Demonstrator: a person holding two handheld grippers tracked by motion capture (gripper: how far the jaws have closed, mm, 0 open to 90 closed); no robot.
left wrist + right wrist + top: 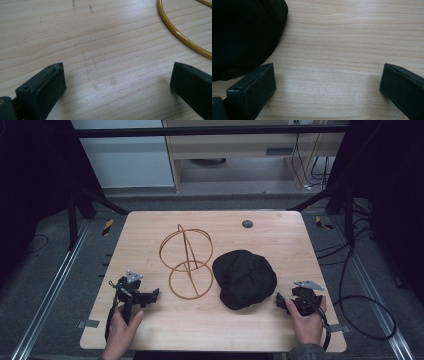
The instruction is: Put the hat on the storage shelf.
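left gripper (150, 296): low on table (150, 330), jaws wide apart, beside wire frame (187, 265) | right gripper (280, 301): low, jaws wide apart, beside black cloth (245, 279) | cloth: table centre-right, touching frame

The table (280, 240) is seen to be pale wood, matt, with clear grain and faint scuffs. The wire frame (187, 262) is finished in glossy yellow-gold. The cloth (245, 279) is a matt black fine mesh. The pads (252, 93) are of dull, ribbed black material.
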